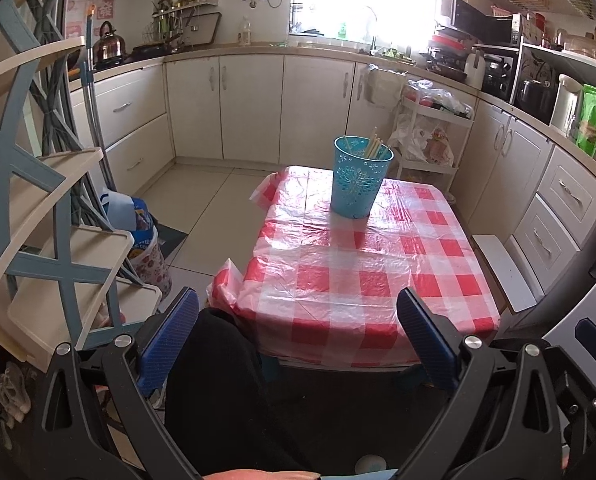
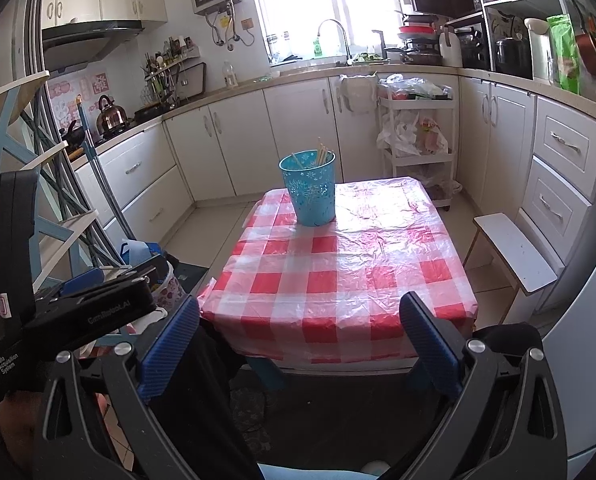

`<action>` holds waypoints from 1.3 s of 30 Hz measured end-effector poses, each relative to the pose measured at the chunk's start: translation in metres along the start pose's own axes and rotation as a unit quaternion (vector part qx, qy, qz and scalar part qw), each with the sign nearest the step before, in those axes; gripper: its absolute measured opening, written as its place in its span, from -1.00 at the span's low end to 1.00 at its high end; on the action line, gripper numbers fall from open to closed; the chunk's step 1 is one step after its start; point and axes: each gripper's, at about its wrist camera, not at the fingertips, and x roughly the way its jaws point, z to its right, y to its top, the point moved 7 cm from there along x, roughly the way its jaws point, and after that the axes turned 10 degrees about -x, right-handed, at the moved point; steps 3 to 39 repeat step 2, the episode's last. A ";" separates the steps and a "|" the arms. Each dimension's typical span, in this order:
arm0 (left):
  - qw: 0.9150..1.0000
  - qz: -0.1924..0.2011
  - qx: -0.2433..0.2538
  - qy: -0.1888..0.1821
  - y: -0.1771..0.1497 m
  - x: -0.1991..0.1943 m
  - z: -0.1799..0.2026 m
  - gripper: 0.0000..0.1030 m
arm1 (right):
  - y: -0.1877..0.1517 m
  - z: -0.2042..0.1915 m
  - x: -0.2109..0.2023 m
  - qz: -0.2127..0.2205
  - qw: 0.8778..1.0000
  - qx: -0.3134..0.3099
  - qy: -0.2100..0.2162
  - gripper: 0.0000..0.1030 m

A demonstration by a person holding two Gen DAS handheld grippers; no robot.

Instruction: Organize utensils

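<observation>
A turquoise cup-shaped holder [image 1: 358, 178] stands on the far part of the red-and-white checked table [image 1: 358, 280], with several pale wooden chopsticks [image 1: 374, 146] upright inside it. It also shows in the right wrist view [image 2: 312, 190], with the chopsticks [image 2: 321, 155] and the table [image 2: 338, 272]. My left gripper [image 1: 298, 336] is open and empty, held back from the table's near edge. My right gripper [image 2: 298, 336] is open and empty too, at the near edge. The left gripper's body shows at the left of the right wrist view [image 2: 70, 304].
A blue and cream rack [image 1: 38, 220] stands at the left with a bag [image 1: 138, 224] beside it. A white stool [image 2: 514, 256] sits right of the table. White cabinets [image 1: 258, 104] and a white trolley [image 2: 418, 136] line the back. My dark-clothed leg [image 1: 218, 380] is below.
</observation>
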 end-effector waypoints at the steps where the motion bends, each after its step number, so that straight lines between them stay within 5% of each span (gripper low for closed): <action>1: 1.000 0.002 0.000 0.002 0.000 0.000 0.000 0.85 | 0.002 0.001 0.002 -0.001 1.000 0.000 0.000 0.86; 39: 1.000 0.004 0.001 0.004 0.000 0.000 0.000 0.85 | 0.002 0.003 0.002 -0.002 1.000 0.001 0.000 0.86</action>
